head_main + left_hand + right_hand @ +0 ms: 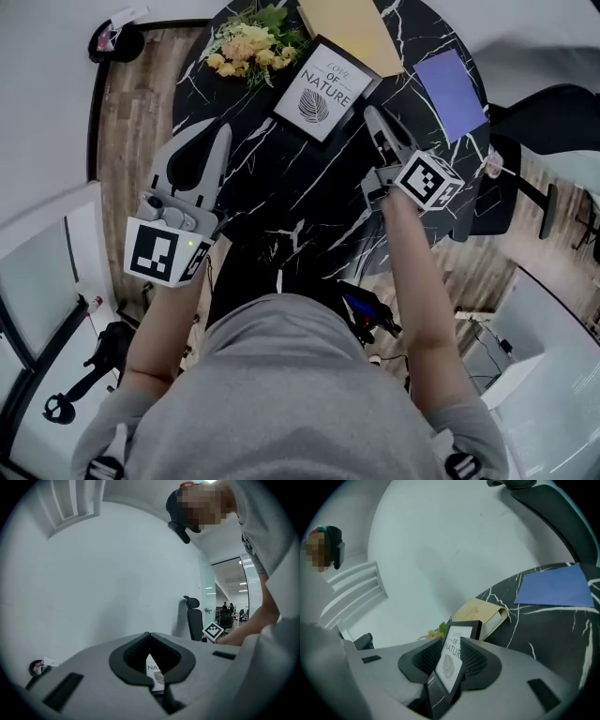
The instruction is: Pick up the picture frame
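The picture frame [323, 89], black-edged with a white print of a leaf and lettering, lies flat on the round black marble table [281, 192]. My right gripper [372, 113] hovers just off the frame's right edge with its jaws apart. In the right gripper view the frame [452, 660] shows through the gap of that gripper [451, 640], and no pad presses on it. My left gripper [212, 129] sits lower left of the frame, clear of it, with its tips together. Through the left gripper [149, 634] only a sliver of the frame [154, 671] can be seen.
A bunch of yellow flowers [248, 42] lies left of the frame. A tan folder [352, 33] lies behind it, and a blue sheet [450, 89] to the right. A black office chair [525, 141] stands by the table's right side. Wooden floor surrounds the table.
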`<action>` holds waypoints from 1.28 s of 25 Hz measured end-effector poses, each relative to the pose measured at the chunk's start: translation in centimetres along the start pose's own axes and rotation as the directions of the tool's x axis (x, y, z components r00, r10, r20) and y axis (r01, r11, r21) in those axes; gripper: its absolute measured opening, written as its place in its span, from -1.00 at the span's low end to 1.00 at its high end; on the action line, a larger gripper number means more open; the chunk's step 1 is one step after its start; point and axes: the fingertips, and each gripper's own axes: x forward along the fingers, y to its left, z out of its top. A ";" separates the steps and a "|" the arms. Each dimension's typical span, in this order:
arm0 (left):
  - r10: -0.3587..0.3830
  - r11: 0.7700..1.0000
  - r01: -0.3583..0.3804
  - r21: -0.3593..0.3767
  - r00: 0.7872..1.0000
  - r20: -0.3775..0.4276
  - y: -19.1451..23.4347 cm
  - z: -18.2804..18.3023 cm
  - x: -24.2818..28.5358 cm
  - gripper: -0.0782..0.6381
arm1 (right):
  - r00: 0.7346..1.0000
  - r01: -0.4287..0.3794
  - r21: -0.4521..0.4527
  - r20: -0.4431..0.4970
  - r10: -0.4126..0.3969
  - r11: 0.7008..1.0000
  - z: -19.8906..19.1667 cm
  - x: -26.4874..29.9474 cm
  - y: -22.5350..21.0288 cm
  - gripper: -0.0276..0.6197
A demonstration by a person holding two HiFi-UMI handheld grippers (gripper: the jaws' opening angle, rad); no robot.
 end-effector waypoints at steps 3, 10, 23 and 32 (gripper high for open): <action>-0.005 1.000 0.005 -0.005 1.000 -0.007 0.1 -0.4 0.4 -0.76 | 0.999 -0.006 0.062 -0.054 0.009 0.998 -1.5 1.6 -0.9 -0.34; -0.017 1.000 0.016 -0.016 1.000 -0.022 0.1 -1.1 0.9 -0.76 | 0.992 0.000 0.063 -0.126 0.008 0.998 -3.0 3.9 -2.4 -0.27; -0.020 0.999 0.018 -0.032 0.999 -0.048 0.1 -2.5 0.7 -0.76 | 0.965 -0.074 0.191 -0.235 0.118 0.979 -4.7 7.1 -2.5 -0.27; -0.012 0.999 0.010 -0.031 0.998 -0.057 0.4 -2.8 0.2 -0.76 | 0.960 -0.126 0.289 -0.205 0.190 0.949 -4.6 7.1 -2.2 -0.64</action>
